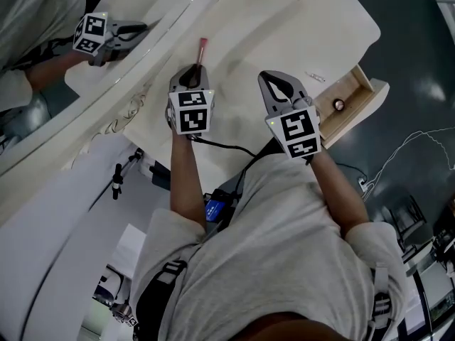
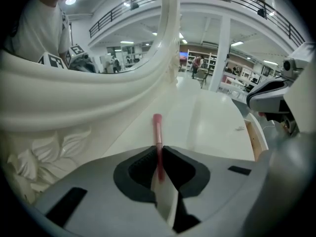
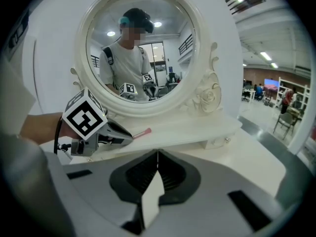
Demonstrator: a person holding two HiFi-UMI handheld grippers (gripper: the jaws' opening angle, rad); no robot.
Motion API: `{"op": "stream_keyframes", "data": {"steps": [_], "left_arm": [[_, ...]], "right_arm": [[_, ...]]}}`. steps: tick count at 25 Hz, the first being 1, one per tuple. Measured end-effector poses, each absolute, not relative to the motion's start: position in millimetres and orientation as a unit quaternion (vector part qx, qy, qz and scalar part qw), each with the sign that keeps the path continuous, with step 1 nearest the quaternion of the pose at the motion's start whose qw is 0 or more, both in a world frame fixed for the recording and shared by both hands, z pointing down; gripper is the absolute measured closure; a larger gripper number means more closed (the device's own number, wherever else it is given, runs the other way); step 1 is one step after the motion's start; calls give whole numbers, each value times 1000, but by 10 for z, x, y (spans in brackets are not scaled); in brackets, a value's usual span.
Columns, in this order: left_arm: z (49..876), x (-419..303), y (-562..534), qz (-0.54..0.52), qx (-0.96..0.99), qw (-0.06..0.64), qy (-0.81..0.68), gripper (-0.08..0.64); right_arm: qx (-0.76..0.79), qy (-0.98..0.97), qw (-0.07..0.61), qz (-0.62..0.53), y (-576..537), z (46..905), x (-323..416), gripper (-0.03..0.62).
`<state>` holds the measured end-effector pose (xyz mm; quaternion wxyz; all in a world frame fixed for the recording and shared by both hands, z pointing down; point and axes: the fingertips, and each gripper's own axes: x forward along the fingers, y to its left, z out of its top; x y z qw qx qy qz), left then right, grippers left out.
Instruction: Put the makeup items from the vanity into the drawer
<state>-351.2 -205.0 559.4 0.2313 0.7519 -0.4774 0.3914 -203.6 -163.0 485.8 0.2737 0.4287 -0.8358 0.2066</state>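
A slim pink makeup tube (image 1: 202, 48) sits at the back of the white vanity top (image 1: 298, 27), close to the mirror's base. My left gripper (image 1: 196, 68) is shut on its near end; in the left gripper view the tube (image 2: 157, 127) runs out from between the closed tips of the left gripper (image 2: 159, 149). From the right gripper view the tube (image 3: 142, 132) sticks out of the left gripper (image 3: 123, 136). My right gripper (image 1: 279, 82) hovers over the vanity beside it, shut and empty (image 3: 158, 154). The open wooden drawer (image 1: 355, 94) is at the right.
The oval mirror (image 3: 138, 48) with its carved white frame (image 2: 74, 98) stands directly behind the tube and shows the person and the grippers. A small knobbed drawer (image 3: 227, 141) sits under the mirror shelf. Cables (image 1: 398, 155) lie on the dark floor.
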Motion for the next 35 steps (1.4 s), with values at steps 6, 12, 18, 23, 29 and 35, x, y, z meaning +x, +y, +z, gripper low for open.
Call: {"op": "stream_keyframes", "data": {"steps": [6, 12, 18, 23, 29, 35], "left_arm": [[5567, -3516, -2000, 359, 744, 263, -499, 515], [5443, -3409, -1970, 340, 743, 262, -514, 515], [5282, -3161, -1961, 329, 755, 241, -513, 515], [5185, -2848, -1910, 323, 773, 227, -497, 515], [5118, -2485, -1802, 321, 790, 213, -477, 515], [5178, -2137, -1674, 330, 804, 210, -448, 515]], "right_arm": [[424, -842, 262, 206, -1576, 4814, -2049, 577], [428, -846, 244, 203, -1595, 4727, -1932, 577], [441, -840, 237, 209, -1579, 4745, -1758, 577], [450, -837, 230, 212, -1521, 4735, -1612, 577], [462, -831, 223, 213, -1409, 4724, -1380, 577], [481, -820, 222, 218, -1297, 4735, -1101, 577]]}}
